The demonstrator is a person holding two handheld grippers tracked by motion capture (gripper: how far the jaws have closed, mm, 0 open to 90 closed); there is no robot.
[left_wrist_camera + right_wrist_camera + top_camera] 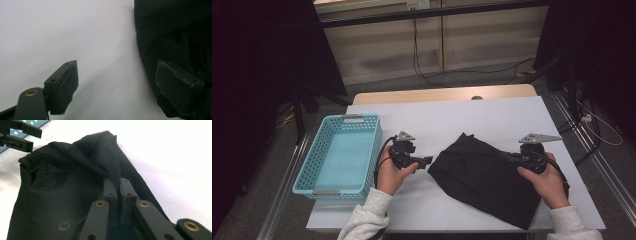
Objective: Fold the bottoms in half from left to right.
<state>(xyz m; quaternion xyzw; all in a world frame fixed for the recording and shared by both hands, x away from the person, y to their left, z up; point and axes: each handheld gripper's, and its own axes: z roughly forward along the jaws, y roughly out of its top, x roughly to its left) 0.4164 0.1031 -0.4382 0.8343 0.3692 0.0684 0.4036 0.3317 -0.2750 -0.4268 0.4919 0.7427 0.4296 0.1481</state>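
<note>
Nearest the lens in the right gripper view: right tongs [119,195], pads pressed together on a pinched fold of crumpled black fabric garment [484,175], the fold drawn up taut from the heap.

Beneath everything, flat white-topped counter [492,112] with a pale wooden strip along the far edge.

Next in size, the black garment, spread over the right half of the counter, its near corner at the front edge, its left edge just beside the left tongs.

Then rectangular turquoise plastic basket with perforated walls [307,167], standing on the left edge of the counter, well apart from the garment.

Smaller: left hand [389,172] and right hand [549,182], both in pale knit sleeves, entering from the bottom of the high view.

Smallest: left tongs [427,161], held wide apart, nothing pressed between the pads; in the left gripper view one jaw over bare counter, the other over the garment's edge.
</note>
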